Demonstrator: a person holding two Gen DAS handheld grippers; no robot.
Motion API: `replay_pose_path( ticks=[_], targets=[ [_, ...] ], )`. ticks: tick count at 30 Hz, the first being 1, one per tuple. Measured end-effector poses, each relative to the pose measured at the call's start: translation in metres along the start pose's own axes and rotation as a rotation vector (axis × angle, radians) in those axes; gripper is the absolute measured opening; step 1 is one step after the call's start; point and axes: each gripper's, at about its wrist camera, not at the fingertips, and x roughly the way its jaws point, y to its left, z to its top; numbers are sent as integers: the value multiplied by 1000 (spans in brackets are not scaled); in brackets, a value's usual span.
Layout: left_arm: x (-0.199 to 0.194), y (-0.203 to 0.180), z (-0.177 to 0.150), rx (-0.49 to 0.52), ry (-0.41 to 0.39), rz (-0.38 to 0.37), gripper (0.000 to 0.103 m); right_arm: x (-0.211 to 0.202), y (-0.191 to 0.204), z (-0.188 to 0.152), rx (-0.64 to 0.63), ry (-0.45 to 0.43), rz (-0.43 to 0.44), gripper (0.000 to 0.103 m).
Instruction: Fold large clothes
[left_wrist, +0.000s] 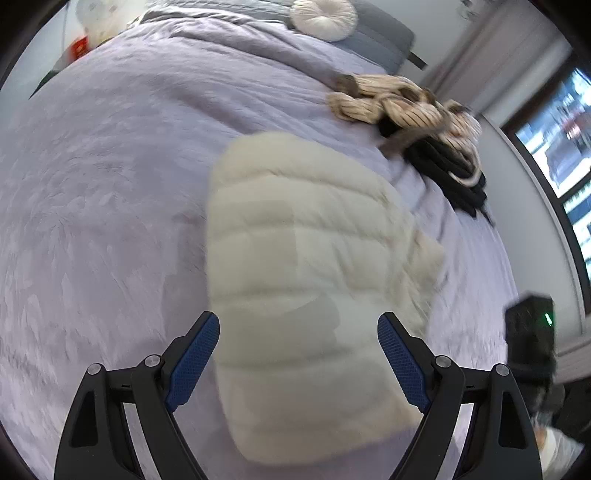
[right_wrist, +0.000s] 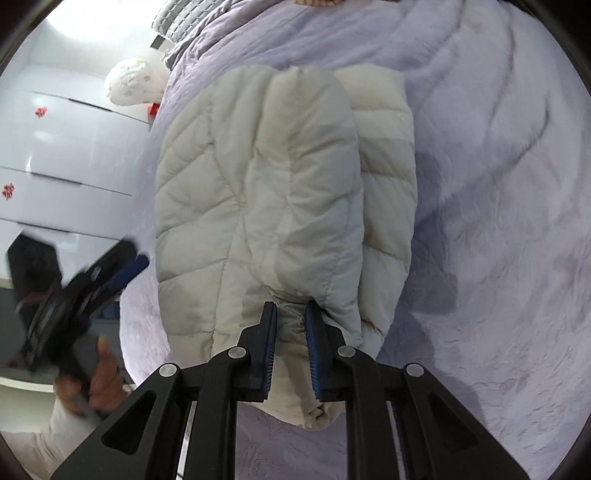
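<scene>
We have the right tool (right_wrist: 290, 314) clamped on the near hem of the puffer jacket (right_wrist: 280, 192), whose long axis runs straight away across the bed (right_wrist: 498, 184). The left tool (left_wrist: 298, 325) hangs open above it (nothing gripped), equally near.

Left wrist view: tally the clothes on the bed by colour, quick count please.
Cream puffer jacket: 1
Beige striped garment: 1
Black garment: 1
Total: 3, all lying on the lilac bedspread. The striped and black ones are bunched together, so more could be hidden there.
</scene>
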Motion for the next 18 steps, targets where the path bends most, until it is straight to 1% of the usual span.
replay_pose_path(
  ticks=[3, 6, 9, 12, 14, 17, 18],
  targets=[
    [3, -17, -17, 38, -1, 3, 88, 10, -9, -5, -2, -2, -1, 14],
    [16, -24, -28, 45, 30, 16, 88, 20, -18, -9, 16, 8, -2, 14],
    [25, -29, -34, 80, 30, 60, 88, 24, -22, -8, 32, 19, 0, 14],
    [31, -33, -38, 122, 31, 97, 88, 12, -16, -3, 23, 20, -17, 15],
    [32, -35, -40, 135, 31, 105, 88, -5, -6, 4, -3, -16, -31, 15],
    [33, -33, -39, 124, 35, 104, 88, -33, 10, 20, -55, -113, -57, 15],
    [33, -33, -39, 122, 37, 105, 88, -39, 12, 24, -63, -131, -63, 15]
  ],
)
